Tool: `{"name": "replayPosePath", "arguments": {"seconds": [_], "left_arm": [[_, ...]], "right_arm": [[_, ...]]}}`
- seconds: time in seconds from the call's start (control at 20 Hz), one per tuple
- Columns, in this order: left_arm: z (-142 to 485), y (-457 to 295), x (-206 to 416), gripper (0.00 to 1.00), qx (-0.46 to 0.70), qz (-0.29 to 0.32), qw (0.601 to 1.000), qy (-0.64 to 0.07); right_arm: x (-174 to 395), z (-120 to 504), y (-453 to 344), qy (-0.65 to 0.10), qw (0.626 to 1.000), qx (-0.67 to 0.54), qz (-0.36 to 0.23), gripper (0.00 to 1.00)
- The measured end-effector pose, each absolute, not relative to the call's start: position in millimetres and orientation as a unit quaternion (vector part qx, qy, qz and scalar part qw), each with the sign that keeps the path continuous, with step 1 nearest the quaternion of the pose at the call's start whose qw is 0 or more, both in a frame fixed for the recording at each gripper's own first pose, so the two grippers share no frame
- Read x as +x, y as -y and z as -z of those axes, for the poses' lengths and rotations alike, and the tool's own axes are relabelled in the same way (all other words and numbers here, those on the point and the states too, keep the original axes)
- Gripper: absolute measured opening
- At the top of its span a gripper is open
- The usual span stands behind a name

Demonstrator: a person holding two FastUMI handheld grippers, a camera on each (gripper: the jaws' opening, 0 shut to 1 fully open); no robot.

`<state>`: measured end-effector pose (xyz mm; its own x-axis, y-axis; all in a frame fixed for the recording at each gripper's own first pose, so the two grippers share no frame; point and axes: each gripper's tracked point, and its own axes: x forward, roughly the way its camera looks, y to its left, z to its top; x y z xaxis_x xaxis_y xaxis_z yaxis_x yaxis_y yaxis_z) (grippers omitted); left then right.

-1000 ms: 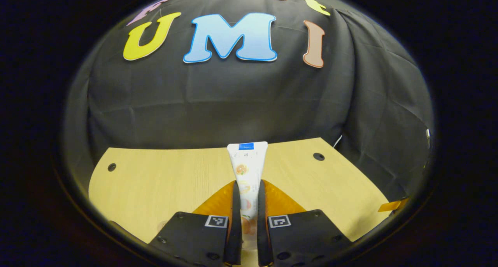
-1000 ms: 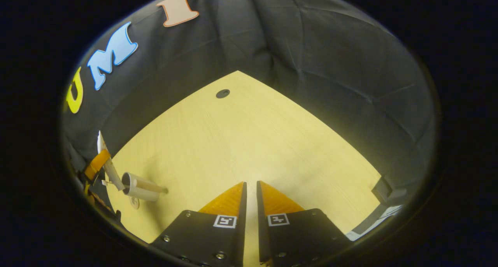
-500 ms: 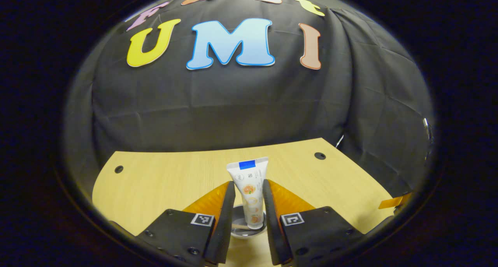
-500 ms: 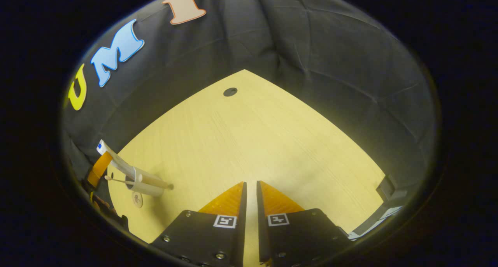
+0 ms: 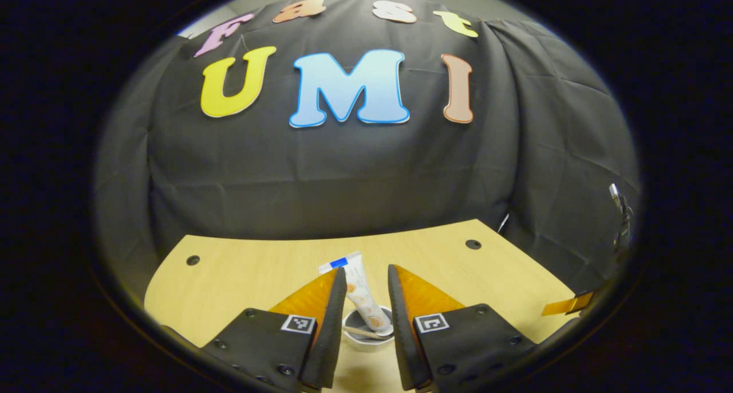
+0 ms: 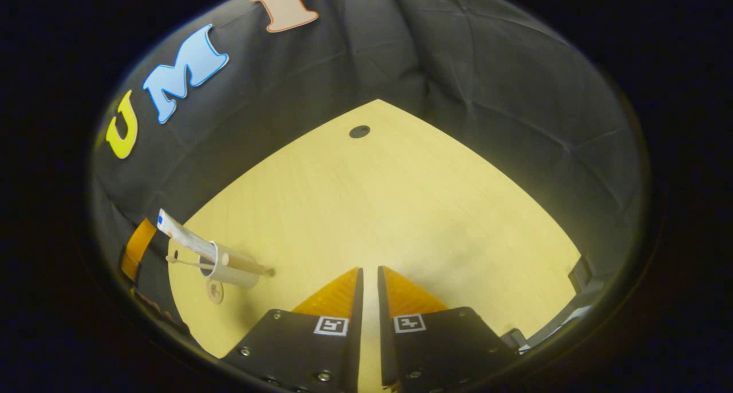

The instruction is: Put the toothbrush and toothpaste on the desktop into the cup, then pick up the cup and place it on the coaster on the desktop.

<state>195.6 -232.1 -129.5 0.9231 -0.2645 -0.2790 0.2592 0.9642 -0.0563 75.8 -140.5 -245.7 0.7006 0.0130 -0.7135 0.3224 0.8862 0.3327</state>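
A white toothpaste tube [image 5: 359,287] stands in the white cup [image 5: 369,337] and leans to the left. A toothbrush [image 5: 362,329] lies across the inside of the cup. My left gripper [image 5: 366,270] hangs open above the cup, its fingers on either side of the tube and clear of it. In the right gripper view the cup [image 6: 229,270] stands at the far left with the tube [image 6: 183,235] and the toothbrush [image 6: 182,261] sticking out. A small round coaster [image 6: 215,291] lies on the desk just beside the cup. My right gripper [image 6: 369,272] is shut on nothing, well away from the cup.
The light wooden desk [image 6: 389,209] has a dark round hole [image 6: 359,132] near its far corner and two more holes [image 5: 193,260] [image 5: 473,244] along the back edge. Black cloth walls close it in. A finger of the left gripper [image 6: 137,247] shows beside the cup.
My left gripper opened and let go of the toothpaste, then drew up and back. The tube dropped into the cup and tipped left. The right gripper barely shifted.
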Motion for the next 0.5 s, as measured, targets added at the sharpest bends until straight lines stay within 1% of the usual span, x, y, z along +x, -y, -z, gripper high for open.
{"name": "replayPosePath", "arguments": {"seconds": [0.5], "left_arm": [[130.6, 171.4, 172.9, 0.49, -0.029, 0.076, 0.986, -0.148]], "right_arm": [[78.7, 248.2, 113.6, -0.384, 0.898, 0.209, 0.054, 0.15]]}}
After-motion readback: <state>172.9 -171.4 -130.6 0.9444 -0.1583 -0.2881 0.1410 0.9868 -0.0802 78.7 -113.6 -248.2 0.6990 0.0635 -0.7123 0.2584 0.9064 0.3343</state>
